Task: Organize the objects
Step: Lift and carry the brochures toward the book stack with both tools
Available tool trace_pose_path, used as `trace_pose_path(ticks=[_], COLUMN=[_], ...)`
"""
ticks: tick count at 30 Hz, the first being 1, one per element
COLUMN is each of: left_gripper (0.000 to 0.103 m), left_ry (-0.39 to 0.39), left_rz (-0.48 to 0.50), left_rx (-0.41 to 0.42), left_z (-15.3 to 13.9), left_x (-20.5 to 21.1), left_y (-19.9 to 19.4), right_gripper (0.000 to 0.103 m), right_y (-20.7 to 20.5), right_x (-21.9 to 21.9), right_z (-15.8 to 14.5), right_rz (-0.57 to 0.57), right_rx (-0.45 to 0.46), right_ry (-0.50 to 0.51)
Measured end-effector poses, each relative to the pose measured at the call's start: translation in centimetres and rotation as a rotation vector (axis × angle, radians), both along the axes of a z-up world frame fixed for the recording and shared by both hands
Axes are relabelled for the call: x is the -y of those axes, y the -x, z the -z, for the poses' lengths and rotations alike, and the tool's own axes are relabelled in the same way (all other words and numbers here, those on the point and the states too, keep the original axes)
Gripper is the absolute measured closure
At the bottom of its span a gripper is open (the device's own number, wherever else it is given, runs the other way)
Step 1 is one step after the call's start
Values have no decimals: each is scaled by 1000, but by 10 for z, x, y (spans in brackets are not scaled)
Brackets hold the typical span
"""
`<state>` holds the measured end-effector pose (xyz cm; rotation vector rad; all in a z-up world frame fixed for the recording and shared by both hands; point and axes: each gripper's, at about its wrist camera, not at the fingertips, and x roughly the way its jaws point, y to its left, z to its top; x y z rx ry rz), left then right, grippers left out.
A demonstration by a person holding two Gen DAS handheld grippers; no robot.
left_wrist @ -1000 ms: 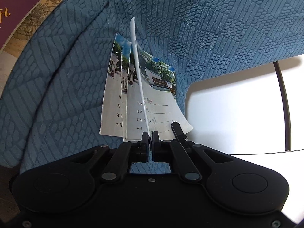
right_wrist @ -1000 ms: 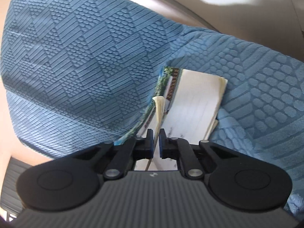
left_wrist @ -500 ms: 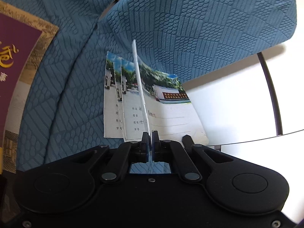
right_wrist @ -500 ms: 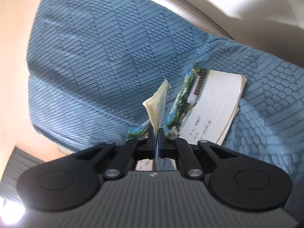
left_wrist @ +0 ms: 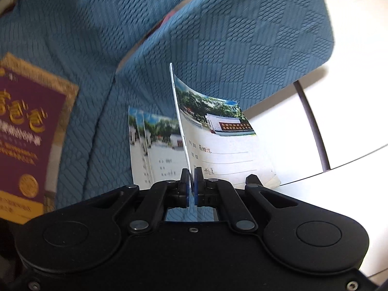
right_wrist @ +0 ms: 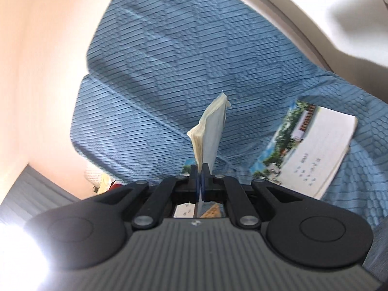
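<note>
Setting: blue textured cover (left_wrist: pixel 254 55) over a sofa-like seat, with a white surface (left_wrist: pixel 339 121) beside it on the right in the left wrist view.
Left gripper (left_wrist: pixel 191 186): jaws closed on the edge of one thin exercise book (left_wrist: pixel 218 145), which stands on edge and curves to the right, lifted off the cover.
Right gripper (right_wrist: pixel 200 181): jaws closed on the edge of a second exercise book (right_wrist: pixel 211 133), seen almost edge-on, cream pages fanning at its top.
Other books: two matching books (left_wrist: pixel 155 145) lie overlapped on the blue cover just behind the left jaws; the right wrist view shows a book (right_wrist: pixel 315 150) lying flat there, and whether it is one of the same two cannot be told.
Count: two books held, at least two lying loose, all with the same photo cover.
Nearby: one maroon and gold booklet (left_wrist: pixel 21 140) at the cover's left edge.
Progress: seemingly early to midway; two books are picked up but not placed, and the loose ones remain to be gathered.
</note>
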<state>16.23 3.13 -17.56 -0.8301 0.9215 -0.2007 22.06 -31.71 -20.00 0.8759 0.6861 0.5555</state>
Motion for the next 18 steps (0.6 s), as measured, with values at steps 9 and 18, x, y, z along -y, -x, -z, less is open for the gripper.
trace_pose_path(ticks=[9,18], left_gripper=[100,100], left_ry=[4,45], left_rz=[-10,-85], left_rx=[78,92], left_z=[-39,-46], left_x=[-31,-79], left_y=[22,42], right_gripper=[98,98], right_y=[15,27], right_x=[-23,-65], right_z=[-31,-63], right_rz=[-31,-88], right_rx=[33,99], right_ry=[-44,16])
